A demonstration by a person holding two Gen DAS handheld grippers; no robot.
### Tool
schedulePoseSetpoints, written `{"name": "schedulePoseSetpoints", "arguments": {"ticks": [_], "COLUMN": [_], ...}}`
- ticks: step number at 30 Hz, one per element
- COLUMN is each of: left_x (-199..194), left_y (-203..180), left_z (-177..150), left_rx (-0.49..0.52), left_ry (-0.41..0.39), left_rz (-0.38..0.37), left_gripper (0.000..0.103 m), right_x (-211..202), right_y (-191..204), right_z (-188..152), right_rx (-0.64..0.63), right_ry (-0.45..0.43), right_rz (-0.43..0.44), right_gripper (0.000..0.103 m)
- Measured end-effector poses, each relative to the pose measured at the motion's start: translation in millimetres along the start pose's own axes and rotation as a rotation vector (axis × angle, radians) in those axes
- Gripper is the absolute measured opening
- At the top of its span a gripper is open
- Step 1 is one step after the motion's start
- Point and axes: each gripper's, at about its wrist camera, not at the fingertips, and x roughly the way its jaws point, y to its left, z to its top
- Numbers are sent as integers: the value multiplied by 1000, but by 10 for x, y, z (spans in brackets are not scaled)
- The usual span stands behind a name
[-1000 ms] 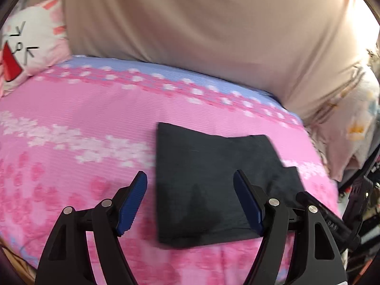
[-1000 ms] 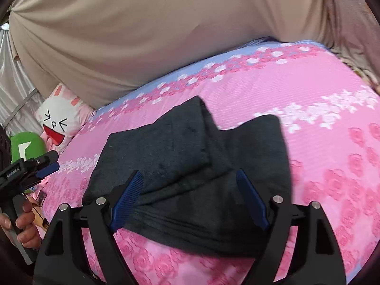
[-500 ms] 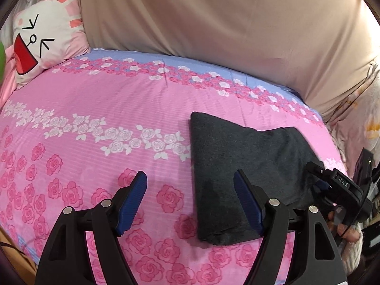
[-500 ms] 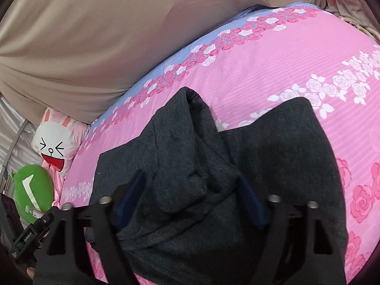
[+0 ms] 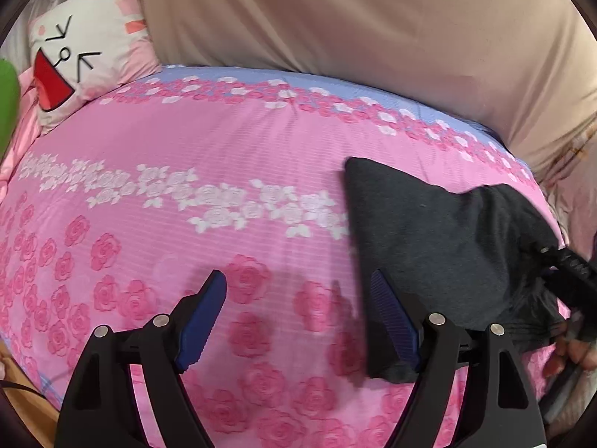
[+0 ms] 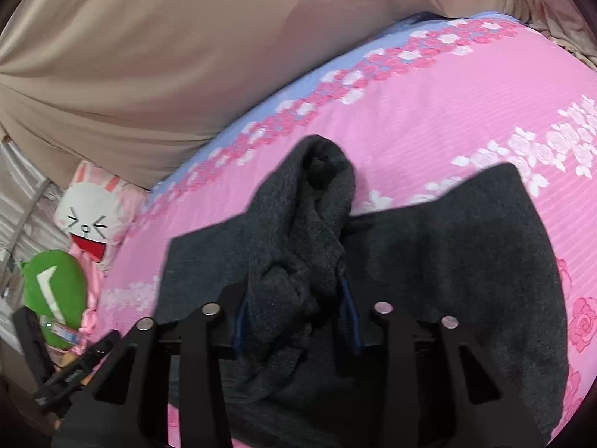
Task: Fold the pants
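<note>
Right of the left gripper (image 5: 298,321), jaws apart and empty, lie the pants (image 5: 440,246). Right gripper (image 6: 294,313) sits on them, clamped on a bunched fold, so it is nearer.

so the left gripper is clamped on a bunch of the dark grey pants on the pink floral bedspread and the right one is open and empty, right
Sides are swapped. In the right wrist view, the right gripper is clamped on a bunch of the dark grey pants; in the left wrist view, the left gripper is open and empty over the pink floral bedspread.

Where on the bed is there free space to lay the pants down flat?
Bare pink bedspread lies between the bunny pillow and the dark pants, under the open left gripper. It is crowded where the right gripper pinches the bunched pants.
</note>
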Motion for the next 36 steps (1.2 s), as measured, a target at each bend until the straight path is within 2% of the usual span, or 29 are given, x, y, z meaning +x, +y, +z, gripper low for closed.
{"name": "schedulePoseSetpoints", "arguments": {"ticks": [3,4,5,6,8,11,13,16,18,21,24,26,27,28,30,32,33,34,35,36], "left_x": [-82,-109,-137,-159,-210,-318,-398,-496,-566,-647,-686,-677,-646,-607,-469,-296,-229,-160,-136,-127], "left_y": [344,438,601,720,978,1334,1559,1791,1903,1901,1728,1506,1400,1281,952,591,429,212,45,-68], "left_z": [20,22,27,23,1,-81,-163,-268,-321,-299,-192,-106,-65,-29,45,100,118,133,125,123], "left_rx": [-70,-91,-124,-147,-193,-264,-305,-347,-373,-376,-342,-295,-275,-254,-202,-154,-135,-110,-94,-81], "left_ry": [-17,-21,-28,-35,-42,-54,-59,-63,-67,-85,-110,-122,-120,-116,-89,-50,-28,0,16,25], "left_rz": [20,26,39,53,92,129,158,192,204,193,151,103,81,57,1,-64,-91,-128,-154,-172], "left_gripper": [77,77,77,77,77,78,78,77,77,77,77,77,77,77,78,77,77,77,77,77], "right_x": [-40,10,57,199,502,1162,1534,1773,1668,1247,328,-400,-622,-906,-1029,-977,-1036,-1159,-1260,-1335], "right_y": [584,945,1128,1475,1921,2439,2629,2777,2820,2612,2029,1456,1236,834,294,-302,-511,-599,-611,-569], "right_z": [134,165,175,141,16,-397,-695,-967,-905,-530,-88,24,17,-36,-157,-351,-441,-489,-485,-447], "right_rx": [-71,-124,-153,-205,-274,-359,-404,-435,-431,-354,-260,-203,-185,-143,-91,-23,29,74,94,71], "right_ry": [7,26,41,80,152,301,378,418,380,271,63,-85,-125,-165,-138,-46,-44,-78,-105,-130], "right_rz": [171,254,291,358,412,431,401,390,393,420,386,275,213,79,-100,-325,-345,-257,-225,-229], "right_gripper": [33,33,33,33,33,33,32,31,30,29,29,29,31,32,43,48,49,49,49,49]}}
